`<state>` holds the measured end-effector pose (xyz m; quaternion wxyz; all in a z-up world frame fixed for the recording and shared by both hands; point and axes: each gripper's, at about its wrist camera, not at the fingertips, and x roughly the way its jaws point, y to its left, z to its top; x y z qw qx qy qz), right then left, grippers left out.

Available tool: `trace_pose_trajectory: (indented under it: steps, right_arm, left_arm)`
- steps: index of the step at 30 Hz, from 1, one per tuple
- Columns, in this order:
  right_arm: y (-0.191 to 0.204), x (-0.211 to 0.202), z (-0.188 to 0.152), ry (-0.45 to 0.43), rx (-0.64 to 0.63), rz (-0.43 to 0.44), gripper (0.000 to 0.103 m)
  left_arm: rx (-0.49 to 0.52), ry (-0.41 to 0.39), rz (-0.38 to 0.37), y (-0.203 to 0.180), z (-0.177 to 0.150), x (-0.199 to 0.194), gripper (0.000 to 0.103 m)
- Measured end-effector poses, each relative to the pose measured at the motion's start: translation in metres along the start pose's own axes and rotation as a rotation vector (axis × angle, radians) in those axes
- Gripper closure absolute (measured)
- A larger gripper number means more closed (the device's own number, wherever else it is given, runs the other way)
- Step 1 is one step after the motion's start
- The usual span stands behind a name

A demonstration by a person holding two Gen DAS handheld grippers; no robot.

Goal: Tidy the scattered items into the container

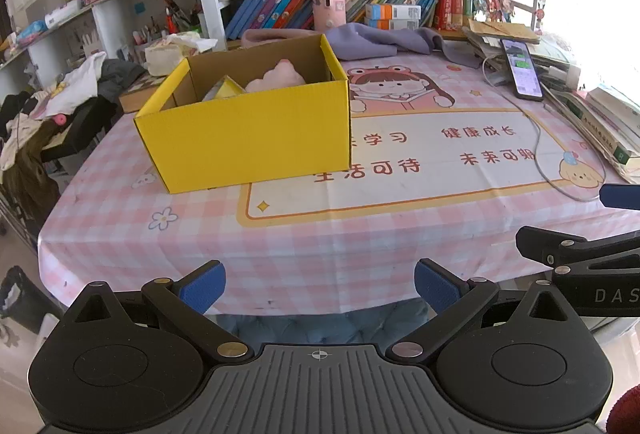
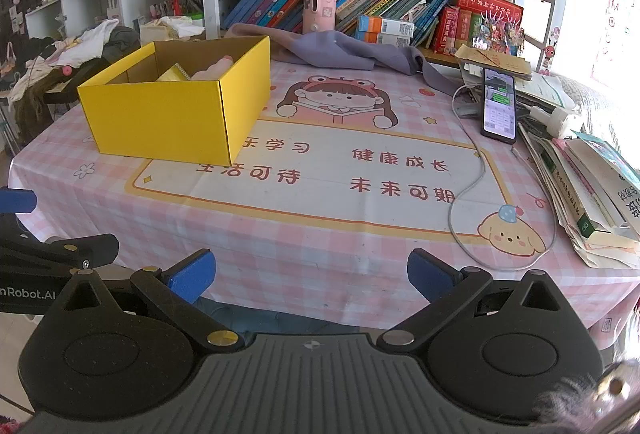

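A yellow cardboard box (image 1: pixel 244 142) stands open on the pink checked tablecloth, left of middle; it also shows in the right wrist view (image 2: pixel 168 122). Inside it lie a pink soft item (image 1: pixel 276 76) and a yellow item (image 1: pixel 228 90), partly hidden by the box wall. My left gripper (image 1: pixel 320 286) is open and empty, held off the table's front edge. My right gripper (image 2: pixel 312 274) is open and empty, also at the front edge, to the right of the left one. Part of the right gripper shows in the left wrist view (image 1: pixel 580 254).
A phone (image 2: pixel 499 106) on a white cable (image 2: pixel 468 190) leans on stacked books (image 2: pixel 592 194) at the right. A purple cloth (image 2: pixel 352 52) lies at the back, before the bookshelf (image 2: pixel 360 6). Clothes (image 1: pixel 60 102) pile up on the left.
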<state>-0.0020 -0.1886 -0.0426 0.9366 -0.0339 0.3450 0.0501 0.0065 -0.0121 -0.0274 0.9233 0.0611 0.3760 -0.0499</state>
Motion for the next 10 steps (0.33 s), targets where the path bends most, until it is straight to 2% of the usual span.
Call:
trace_pose_trajectory:
  steps: [10]
  right_arm:
    - [0.0006,0.0006,-0.0001,0.003,0.001,0.000,0.000]
  left_arm:
    - [-0.004,0.004,0.002,-0.0004,-0.0009,0.0002,0.001]
